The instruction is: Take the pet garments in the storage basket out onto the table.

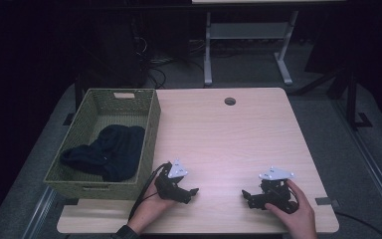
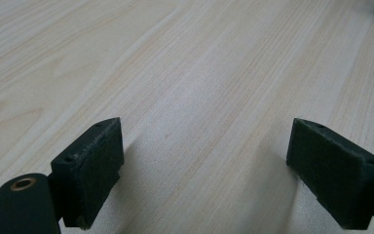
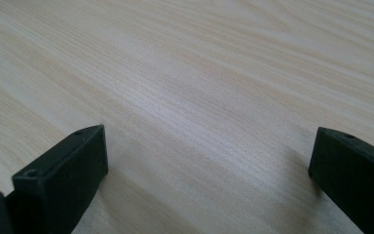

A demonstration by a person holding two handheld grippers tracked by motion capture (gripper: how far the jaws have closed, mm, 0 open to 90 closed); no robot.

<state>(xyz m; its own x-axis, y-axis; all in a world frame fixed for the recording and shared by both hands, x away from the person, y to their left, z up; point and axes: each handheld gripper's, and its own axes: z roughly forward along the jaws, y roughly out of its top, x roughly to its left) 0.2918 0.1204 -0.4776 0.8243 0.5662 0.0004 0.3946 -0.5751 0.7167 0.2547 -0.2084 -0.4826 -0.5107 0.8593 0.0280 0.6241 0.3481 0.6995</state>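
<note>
1. While both grippers rest low over the bare tabletop (image 1: 229, 134), neither holds anything: the left gripper (image 1: 189, 191) has its fingers (image 2: 90, 170) spread wide with only wood grain between them, and the right gripper (image 1: 248, 195) shows the same, its fingers (image 3: 63, 180) well apart over empty wood.
2. The dark garment (image 1: 107, 152) lies bunched in the woven basket (image 1: 151, 129), well off to the outer side of the left fingers and farther from the person than they are; the basket's near wall stands between the fingers and the cloth.
3. The right fingers are farther still from the garment, with the left gripper and a stretch of table in between.
4. Likely trouble, as I judge it: a reach from this low position could knock the left fingers against the basket's rim or wall, shoving the light basket toward the table's edge, which it already overhangs on the left.
5. The cloth is soft and heaped, so a shallow pinch may catch just one fold; the rest could drag over the rim or slip free on lifting.
6. The weave is open, so a fingertip driven too deep might snag it and lift the basket with the garment.
7. The left gripper's cable (image 1: 142, 196) trails near the basket's corner and could catch there.
</note>
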